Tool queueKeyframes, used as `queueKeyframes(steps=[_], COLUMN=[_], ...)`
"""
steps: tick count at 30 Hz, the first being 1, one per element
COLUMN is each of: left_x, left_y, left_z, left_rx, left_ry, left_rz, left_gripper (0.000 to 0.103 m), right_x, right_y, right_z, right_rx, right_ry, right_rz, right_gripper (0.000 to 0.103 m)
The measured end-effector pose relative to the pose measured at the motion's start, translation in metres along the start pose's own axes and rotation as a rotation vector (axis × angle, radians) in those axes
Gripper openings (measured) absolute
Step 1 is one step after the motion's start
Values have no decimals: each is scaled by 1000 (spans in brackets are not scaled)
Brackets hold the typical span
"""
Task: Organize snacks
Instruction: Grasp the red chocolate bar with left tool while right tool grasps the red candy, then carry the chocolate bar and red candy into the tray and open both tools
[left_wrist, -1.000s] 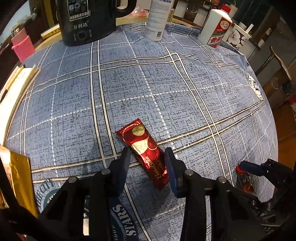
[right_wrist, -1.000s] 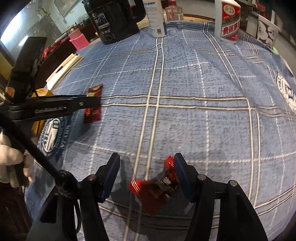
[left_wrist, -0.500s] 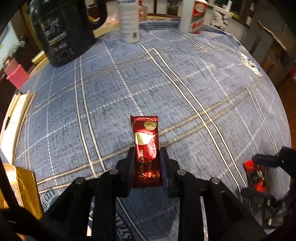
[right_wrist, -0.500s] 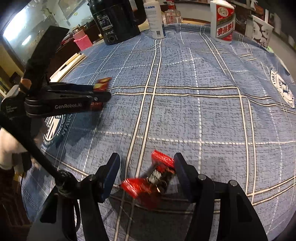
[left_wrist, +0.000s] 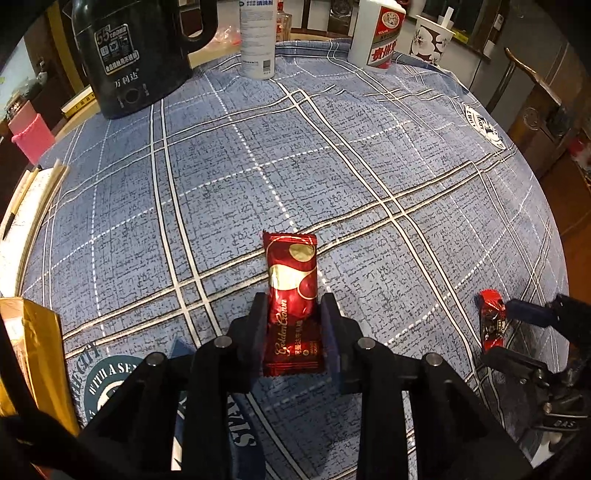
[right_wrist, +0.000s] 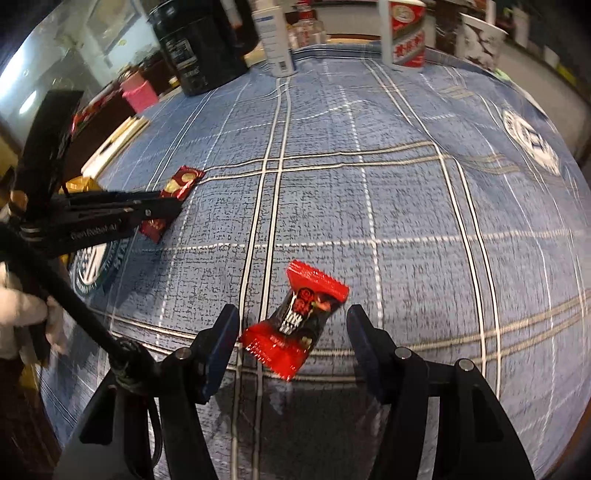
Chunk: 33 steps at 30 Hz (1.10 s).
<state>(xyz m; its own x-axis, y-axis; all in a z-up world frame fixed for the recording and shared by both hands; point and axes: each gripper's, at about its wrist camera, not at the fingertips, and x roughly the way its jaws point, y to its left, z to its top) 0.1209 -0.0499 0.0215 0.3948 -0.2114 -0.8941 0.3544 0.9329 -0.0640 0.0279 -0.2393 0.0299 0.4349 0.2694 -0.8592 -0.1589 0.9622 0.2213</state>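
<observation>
The round surface (left_wrist: 369, 155) under its blue checked cloth carries the big things at the far rim: a black kettle (left_wrist: 136, 55), a white bottle (left_wrist: 258, 37) and a red-and-white jar (left_wrist: 378, 35), all well apart from the work near the front edge. A second ago the left claw (left_wrist: 291, 328) stood wide around the dark red wafer bar (left_wrist: 291, 295), which lay askew; now the bar sits straight between the pads with both pressing its sides, though the jaws are easing open a touch, so the grip looks only just set. The right claw (right_wrist: 290, 332) has kept the same half-wide gap and slid across the cloth; the small red-and-black candy (right_wrist: 297, 319), earlier against one finger, now lies loose between the fingers, touching neither. I judge one snack is secured and the other is lined up but not yet taken.
</observation>
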Motion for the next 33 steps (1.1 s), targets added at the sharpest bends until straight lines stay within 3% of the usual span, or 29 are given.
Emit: queueKeyframes(steps=[3,9,14,18,19,33], left_x=[1,-6,-18,-27,-30,-84], left_y=[-3,-3,-1,2,2,8], left_z=[0,-3,-10,-19,-22,-64], left_rx=[12,-28,-60,-80,-84,-128], left_ry=[2,-8,-29,-40,-44,-110], left_rz=[30,2,-8,-22,-22,-89], left_gripper=[27,27,27,27,27,27], right_x=[-2,2,8,11,10,-15], right_y=[-4,2,17,25,24,38], right_z=[-3,4,5,2,1,-20], right_rx=[52,101,74,2,2,74], right_ry=[-3,0,-16,-50,-55,-83], right_rz=[2,-5,-93,-198,-195,-63], right_gripper=[60,60,60,31,25,24])
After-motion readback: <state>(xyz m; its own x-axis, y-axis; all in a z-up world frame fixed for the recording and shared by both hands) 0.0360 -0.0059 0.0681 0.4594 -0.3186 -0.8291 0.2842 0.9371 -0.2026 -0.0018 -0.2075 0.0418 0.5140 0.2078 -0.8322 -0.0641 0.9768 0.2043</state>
